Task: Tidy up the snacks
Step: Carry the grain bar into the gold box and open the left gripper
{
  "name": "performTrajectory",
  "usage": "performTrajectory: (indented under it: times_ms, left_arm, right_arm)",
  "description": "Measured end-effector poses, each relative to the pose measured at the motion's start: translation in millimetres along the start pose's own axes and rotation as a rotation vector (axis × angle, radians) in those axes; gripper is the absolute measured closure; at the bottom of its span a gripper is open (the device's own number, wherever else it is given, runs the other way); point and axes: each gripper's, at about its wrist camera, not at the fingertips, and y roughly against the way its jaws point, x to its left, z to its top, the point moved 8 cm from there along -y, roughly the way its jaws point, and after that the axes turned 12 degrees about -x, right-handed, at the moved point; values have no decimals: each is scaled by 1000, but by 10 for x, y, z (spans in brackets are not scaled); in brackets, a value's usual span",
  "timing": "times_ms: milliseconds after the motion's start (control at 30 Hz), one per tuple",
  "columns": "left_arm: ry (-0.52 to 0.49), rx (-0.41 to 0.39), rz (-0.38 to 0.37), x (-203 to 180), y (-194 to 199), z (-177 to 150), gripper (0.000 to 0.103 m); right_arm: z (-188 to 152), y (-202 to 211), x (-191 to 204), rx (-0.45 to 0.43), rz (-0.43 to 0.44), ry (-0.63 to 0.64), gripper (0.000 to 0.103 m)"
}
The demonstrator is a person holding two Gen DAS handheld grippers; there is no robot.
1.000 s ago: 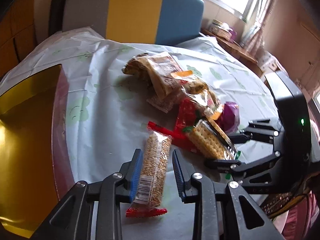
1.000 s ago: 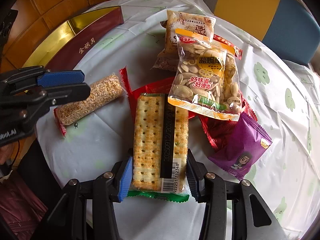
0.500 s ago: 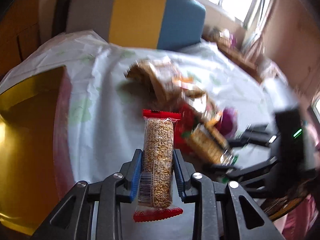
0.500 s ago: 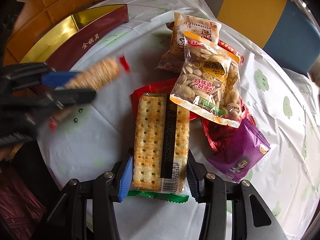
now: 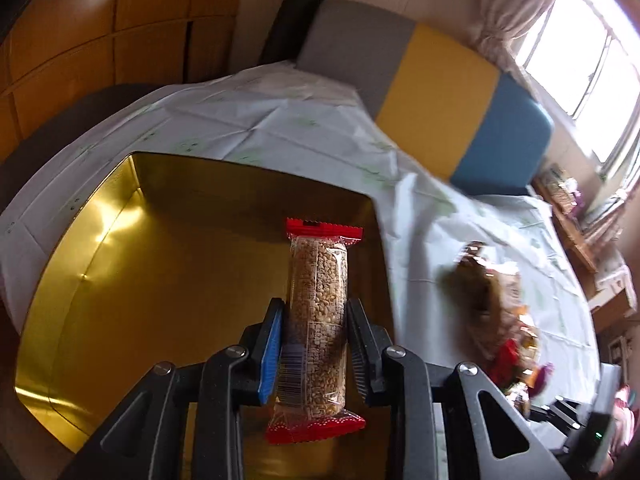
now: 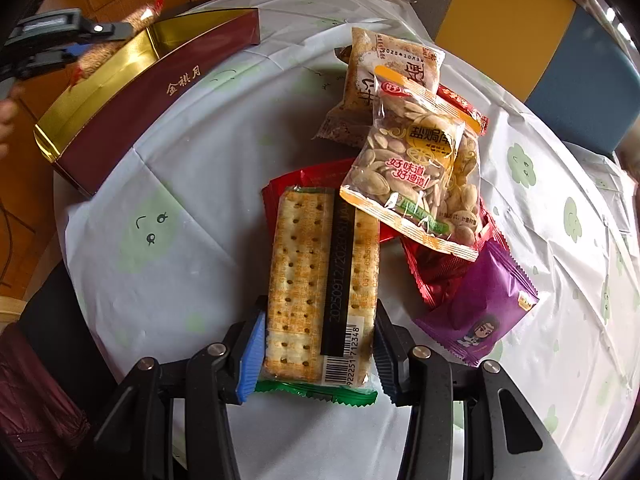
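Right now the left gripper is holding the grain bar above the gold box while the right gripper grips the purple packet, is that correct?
Not quite: the right gripper grips the cracker pack, not the purple packet, as the right wrist view shows. The left gripper does hold the grain bar above the gold box.

A home dining room: clothed table [image 6: 540, 280], cushioned chair [image 5: 440, 92], curtained window [image 5: 580, 48]

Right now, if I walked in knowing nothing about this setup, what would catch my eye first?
Probably the shiny gold-lined box at the table's edge, with the left gripper holding a grain bar in a red-ended wrapper above it. Next, the heap of snacks on the flowered tablecloth: the right gripper is closed on a cracker pack, with a bag of seeds and a purple packet beside it.
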Motion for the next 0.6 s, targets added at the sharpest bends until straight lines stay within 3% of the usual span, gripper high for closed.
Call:
performTrajectory:
  times_ms: [333,600]
  left_arm:
    - [-22,38,74,82,-446,31,71]
    - [-38,23,78,52,-334,-5,67]
  right_arm:
    - [6,-2,-7,1,2,4,55]
    - [4,-1,3,-3,-5,18,55]
